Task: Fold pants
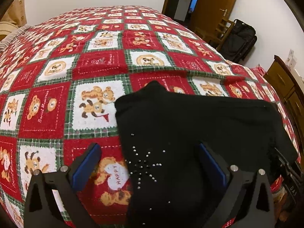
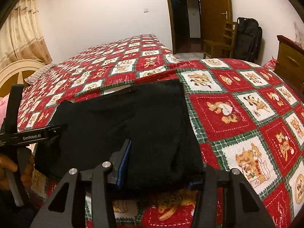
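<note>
The black pants [image 1: 190, 133] lie folded into a thick rectangle on the red bear-print bedspread [image 1: 95, 57]. A rhinestone star shows on the near part. My left gripper [image 1: 152, 157] is open, its blue-padded fingers straddling the pants' near left edge. In the right wrist view the pants [image 2: 133, 117] sit just ahead. My right gripper [image 2: 161, 161] is open, its left finger [image 2: 124, 161] lying on top of the cloth; its right finger is mostly hidden under the fold. The left gripper [image 2: 34, 134] shows at the left, held by a hand.
The bedspread [image 2: 247, 114] covers the whole bed. A wooden door [image 2: 214, 9], a chair [image 2: 220, 43] and a black suitcase [image 2: 248, 38] stand at the far wall. A wooden cabinet [image 2: 290, 57] is at the right. A headboard [image 2: 17, 70] and a curtain are at the left.
</note>
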### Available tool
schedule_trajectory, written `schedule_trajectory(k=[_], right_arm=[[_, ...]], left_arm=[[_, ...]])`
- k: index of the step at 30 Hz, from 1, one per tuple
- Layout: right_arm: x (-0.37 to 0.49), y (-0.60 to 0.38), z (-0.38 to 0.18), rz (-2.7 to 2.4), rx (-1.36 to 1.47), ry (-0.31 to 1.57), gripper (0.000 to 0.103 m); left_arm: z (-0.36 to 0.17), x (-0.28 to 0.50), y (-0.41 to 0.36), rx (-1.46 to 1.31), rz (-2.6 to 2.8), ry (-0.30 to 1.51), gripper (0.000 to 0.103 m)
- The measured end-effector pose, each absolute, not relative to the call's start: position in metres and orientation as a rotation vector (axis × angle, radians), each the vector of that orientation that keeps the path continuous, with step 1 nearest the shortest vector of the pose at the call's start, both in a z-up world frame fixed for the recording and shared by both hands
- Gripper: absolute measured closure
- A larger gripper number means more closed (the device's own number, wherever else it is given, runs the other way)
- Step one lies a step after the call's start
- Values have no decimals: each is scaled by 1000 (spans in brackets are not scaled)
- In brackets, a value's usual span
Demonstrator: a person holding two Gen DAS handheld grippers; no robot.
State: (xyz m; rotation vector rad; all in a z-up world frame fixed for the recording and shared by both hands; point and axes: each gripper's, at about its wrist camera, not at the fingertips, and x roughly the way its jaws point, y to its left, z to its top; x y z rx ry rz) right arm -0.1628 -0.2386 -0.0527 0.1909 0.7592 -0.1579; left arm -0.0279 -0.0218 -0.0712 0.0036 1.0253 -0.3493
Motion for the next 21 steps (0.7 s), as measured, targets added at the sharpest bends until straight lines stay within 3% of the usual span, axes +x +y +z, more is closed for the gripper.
schedule_trajectory(k=[17,21], right_arm=[[-164,-245,-53,-138,255,742,49],[-163,-236,-52,-154,194,761,60]], left_arm=[[-73,-34,-17,-35,-371,985,0],[-71,-32,-16,-49,-399,1033,0]])
